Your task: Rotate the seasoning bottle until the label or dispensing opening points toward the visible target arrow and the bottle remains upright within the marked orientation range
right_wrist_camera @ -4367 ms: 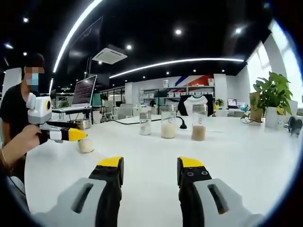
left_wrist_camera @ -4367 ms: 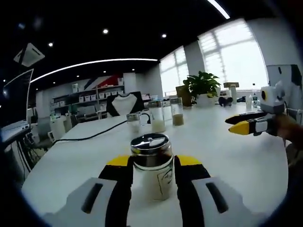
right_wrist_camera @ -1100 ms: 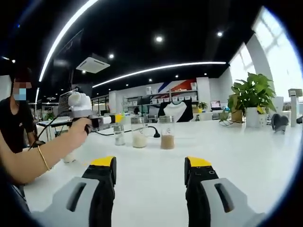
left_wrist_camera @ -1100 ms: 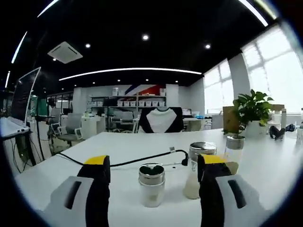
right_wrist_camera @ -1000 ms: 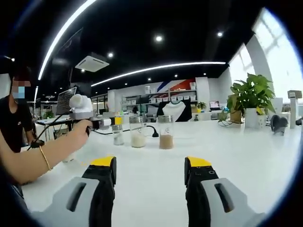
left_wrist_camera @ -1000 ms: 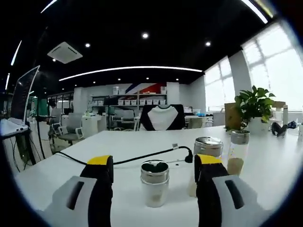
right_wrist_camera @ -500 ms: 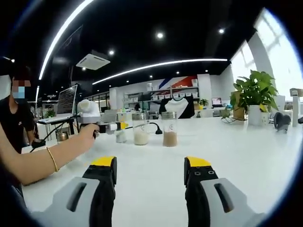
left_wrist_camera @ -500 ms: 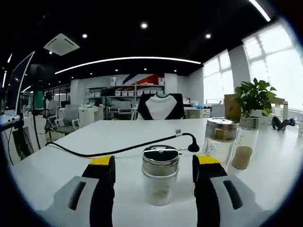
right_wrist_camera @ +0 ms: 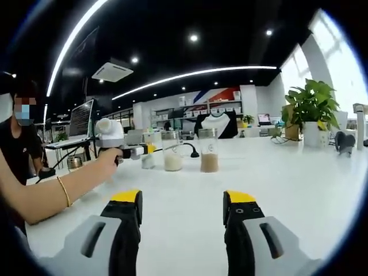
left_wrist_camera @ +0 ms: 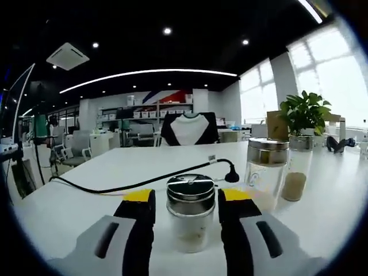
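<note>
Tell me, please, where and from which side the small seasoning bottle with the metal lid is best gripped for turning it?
Probably on its straight glass body, below the lid. The seasoning bottle stands upright on the white table, so a level approach from the side works, as the left gripper has it now: one jaw on each flank. The metal lid is wider, so it looks a poorer hold. The tall jar to the right stands apart.

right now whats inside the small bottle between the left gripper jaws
Through the glass of the small bottle, a pale seasoning lies near the bottom. The metal lid covers the top, so the dispensing holes cannot be seen; the jaws hide its sides.
</note>
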`<state>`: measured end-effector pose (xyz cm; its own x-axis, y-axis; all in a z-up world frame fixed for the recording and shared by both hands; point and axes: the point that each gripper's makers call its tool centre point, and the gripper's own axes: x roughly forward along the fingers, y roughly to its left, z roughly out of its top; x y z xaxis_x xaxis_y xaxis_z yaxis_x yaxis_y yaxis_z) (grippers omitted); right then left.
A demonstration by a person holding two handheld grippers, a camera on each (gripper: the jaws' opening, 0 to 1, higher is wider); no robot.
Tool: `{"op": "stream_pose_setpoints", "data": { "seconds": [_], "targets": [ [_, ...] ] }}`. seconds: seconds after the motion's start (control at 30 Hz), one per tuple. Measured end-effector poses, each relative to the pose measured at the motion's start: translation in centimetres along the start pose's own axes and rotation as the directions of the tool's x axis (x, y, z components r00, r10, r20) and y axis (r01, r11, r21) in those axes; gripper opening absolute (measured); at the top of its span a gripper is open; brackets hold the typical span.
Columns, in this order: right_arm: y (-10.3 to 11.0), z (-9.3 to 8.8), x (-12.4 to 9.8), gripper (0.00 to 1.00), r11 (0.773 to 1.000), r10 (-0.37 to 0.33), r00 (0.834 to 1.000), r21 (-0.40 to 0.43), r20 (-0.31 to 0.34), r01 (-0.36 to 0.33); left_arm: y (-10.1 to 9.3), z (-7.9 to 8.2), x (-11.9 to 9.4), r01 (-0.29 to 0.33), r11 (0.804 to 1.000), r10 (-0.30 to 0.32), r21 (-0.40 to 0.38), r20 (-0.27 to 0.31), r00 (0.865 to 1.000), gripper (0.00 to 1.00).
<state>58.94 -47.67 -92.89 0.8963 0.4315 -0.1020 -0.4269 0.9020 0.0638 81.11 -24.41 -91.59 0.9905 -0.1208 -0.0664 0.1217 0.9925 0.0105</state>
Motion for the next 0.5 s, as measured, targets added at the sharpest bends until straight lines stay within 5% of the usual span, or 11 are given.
{"op": "stream_pose_setpoints", "data": {
  "seconds": [0.5],
  "targets": [
    [0.34, -0.34, 0.03, 0.55, 1.000, 0.008, 1.000, -0.006, -0.014, -0.008, -0.39, 0.31, 0.96, 0.023, 0.998, -0.025, 0.059, 0.034, 0.999, 0.35]
  ]
}}
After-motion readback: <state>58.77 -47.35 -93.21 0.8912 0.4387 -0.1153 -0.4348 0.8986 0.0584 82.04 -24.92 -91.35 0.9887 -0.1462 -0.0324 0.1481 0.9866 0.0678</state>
